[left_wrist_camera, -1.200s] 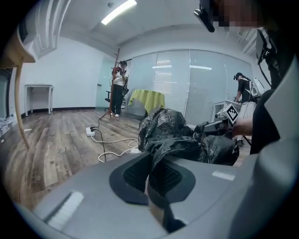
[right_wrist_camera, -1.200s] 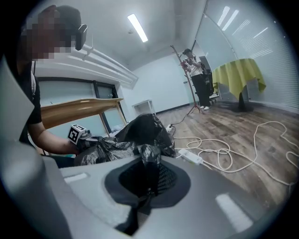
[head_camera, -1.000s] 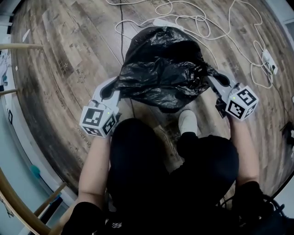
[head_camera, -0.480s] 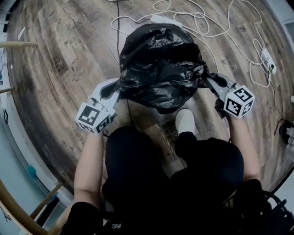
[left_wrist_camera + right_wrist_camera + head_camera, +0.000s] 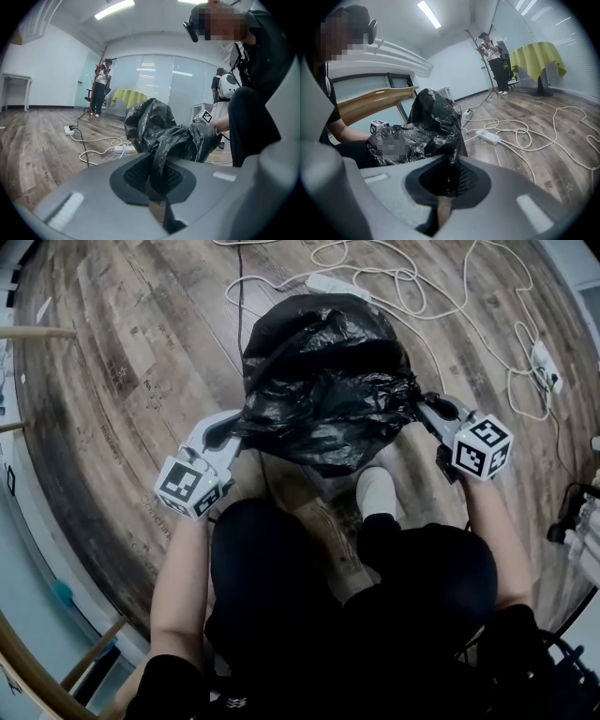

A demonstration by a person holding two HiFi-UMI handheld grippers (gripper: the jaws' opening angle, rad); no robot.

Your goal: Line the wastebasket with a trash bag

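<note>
trash bag (image 5: pixel 328 381) now sits lower (lining under way), left tool (image 5: pixel 225 434) and right tool (image 5: pixel 427 411) both pinching its edge.

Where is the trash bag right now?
Centre of the head view: black trash bag, held by left gripper and right gripper at its sides, white power strip just beyond.

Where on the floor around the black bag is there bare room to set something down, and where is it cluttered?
Free: the wooden floor left of the trash bag, out to the wooden rail. Crowded: white cables and a power strip beyond and right of the bag; the person's shoe and legs on its near side.
</note>
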